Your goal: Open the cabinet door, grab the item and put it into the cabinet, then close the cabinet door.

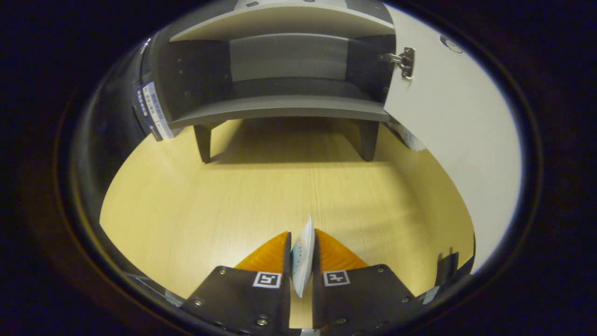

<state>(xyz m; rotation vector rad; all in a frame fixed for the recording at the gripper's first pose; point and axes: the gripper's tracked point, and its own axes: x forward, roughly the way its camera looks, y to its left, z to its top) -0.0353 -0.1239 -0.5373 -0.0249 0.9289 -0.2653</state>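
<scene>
A small grey cabinet [284, 109] on short legs stands on the light wooden table [196, 196], well beyond my fingers. Its white door [457, 135] is swung open to the right, hinge [405, 60] showing, and the lower shelf inside looks bare. My gripper [302, 247] is shut on a thin white packet [302, 259] with pale print, held edge-on between both fingers and sticking up a little past the tips. The packet hangs above the table.
A blue and white box or booklet [151, 112] leans against the cabinet's left side. Something pale [410, 137] lies behind the open door near the right leg. Bare tabletop stretches between my fingers and the cabinet's legs.
</scene>
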